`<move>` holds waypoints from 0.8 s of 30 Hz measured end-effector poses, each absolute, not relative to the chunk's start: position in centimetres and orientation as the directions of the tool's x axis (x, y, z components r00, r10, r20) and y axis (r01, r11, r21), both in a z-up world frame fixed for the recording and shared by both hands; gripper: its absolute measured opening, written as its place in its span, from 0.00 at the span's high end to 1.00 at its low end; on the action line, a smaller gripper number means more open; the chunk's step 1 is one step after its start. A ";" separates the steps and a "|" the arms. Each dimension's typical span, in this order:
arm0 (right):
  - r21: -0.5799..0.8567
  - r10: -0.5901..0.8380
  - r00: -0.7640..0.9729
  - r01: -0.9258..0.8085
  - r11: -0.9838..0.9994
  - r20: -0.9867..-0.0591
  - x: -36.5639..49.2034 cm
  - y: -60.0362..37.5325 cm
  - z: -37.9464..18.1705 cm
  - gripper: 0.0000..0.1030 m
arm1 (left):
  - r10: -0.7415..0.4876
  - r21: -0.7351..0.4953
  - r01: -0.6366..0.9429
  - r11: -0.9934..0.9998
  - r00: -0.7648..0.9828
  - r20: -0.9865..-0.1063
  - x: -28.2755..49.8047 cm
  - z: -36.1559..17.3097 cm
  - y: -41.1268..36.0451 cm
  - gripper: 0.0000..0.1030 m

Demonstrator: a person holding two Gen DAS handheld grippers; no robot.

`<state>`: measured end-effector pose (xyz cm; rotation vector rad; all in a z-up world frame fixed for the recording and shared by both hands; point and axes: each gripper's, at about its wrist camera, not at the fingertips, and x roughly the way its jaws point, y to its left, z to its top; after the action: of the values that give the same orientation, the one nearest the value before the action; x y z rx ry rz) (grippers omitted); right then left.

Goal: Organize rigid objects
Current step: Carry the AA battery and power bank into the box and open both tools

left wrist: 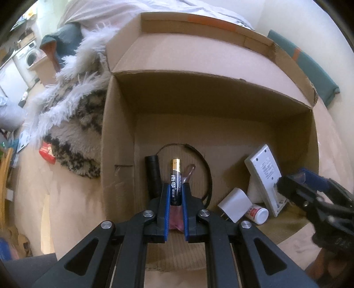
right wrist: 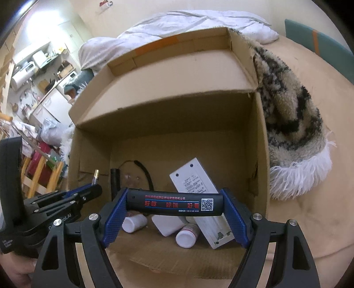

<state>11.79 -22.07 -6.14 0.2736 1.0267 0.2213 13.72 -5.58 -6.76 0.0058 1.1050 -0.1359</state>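
My left gripper [left wrist: 176, 195] is shut on a black and gold AA battery [left wrist: 176, 177], held upright over the open cardboard box [left wrist: 119, 124]. My right gripper [right wrist: 174, 206] is shut on a black lighter [right wrist: 174, 205] with red print, held crosswise at the box mouth. Inside the box lie a white remote-like device [right wrist: 199, 183], a white charger block [left wrist: 234, 205], white pill bottles [right wrist: 187, 237], a black cylinder [left wrist: 152, 175] and a black cable loop [left wrist: 205, 168]. The left gripper also shows in the right wrist view [right wrist: 88, 191], and the right gripper in the left wrist view [left wrist: 287, 186].
The box stands on a beige bed. A furry black and white blanket [right wrist: 294, 124] lies against the box's side. A white duvet [right wrist: 199, 20] is behind it. A red packet [left wrist: 47, 151] lies on the bed left of the box.
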 end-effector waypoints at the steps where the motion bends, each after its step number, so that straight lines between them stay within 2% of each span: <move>1: 0.320 0.305 0.495 -0.057 0.946 -0.814 11.9 -21.9 -6.3 0.16 | -0.114 -0.070 0.116 0.991 0.439 -0.891 13.7 -6.9 -5.7 0.91; 13: 0.279 0.271 0.450 -0.049 0.959 -0.851 12.6 -21.2 -7.7 0.16 | -0.095 -0.049 0.119 0.992 0.422 -0.901 13.6 -8.6 -6.2 0.91; 24: 0.287 0.271 0.460 -0.036 0.957 -0.846 12.7 -21.4 -7.6 0.16 | -0.086 -0.050 0.098 0.994 0.413 -0.907 13.9 -9.3 -6.2 0.91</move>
<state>12.71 -21.37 -7.56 0.2426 1.0792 0.1911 13.88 -6.21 -9.29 0.0113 1.1394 -0.1156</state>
